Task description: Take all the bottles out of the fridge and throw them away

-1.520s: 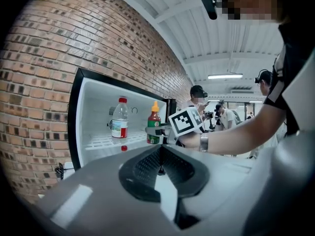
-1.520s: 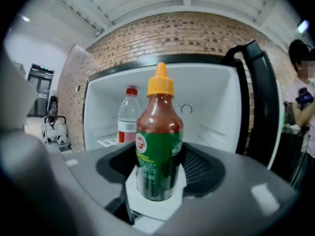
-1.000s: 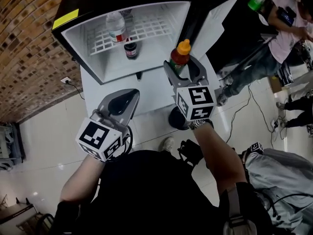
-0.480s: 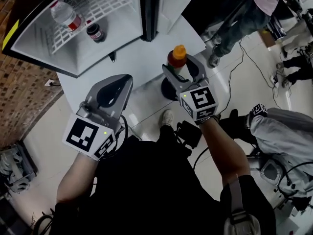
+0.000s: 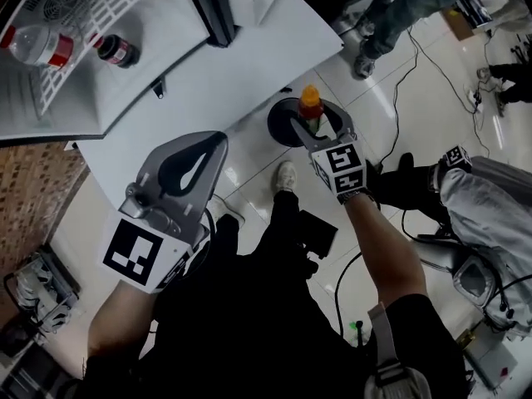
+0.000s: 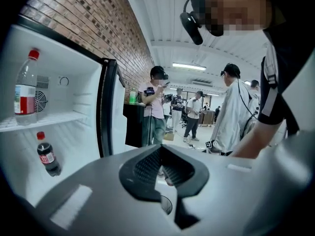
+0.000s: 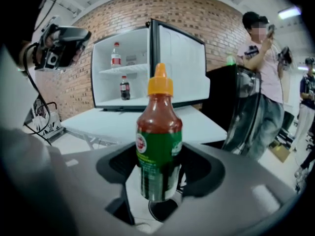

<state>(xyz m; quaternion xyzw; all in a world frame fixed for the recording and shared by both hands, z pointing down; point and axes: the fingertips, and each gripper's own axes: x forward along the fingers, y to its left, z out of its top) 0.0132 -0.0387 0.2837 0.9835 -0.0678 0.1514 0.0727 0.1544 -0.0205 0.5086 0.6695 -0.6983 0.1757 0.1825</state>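
My right gripper is shut on a sauce bottle with a green label and an orange cap. It holds the bottle upright over a round black bin on the floor beside the white table. In the right gripper view the sauce bottle stands between the jaws, with the bin dark below it. My left gripper is shut and empty near the table's edge. A clear water bottle and a small cola bottle stand in the open fridge.
The fridge door stands open on the table. Cables run over the tiled floor. People stand at the right and at the top. A brick wall is behind the fridge.
My right gripper has dropped from in front of the fridge, carrying the sauce bottle down over the black bin. The left gripper has come back and lower. The fridge has slid toward the upper left.
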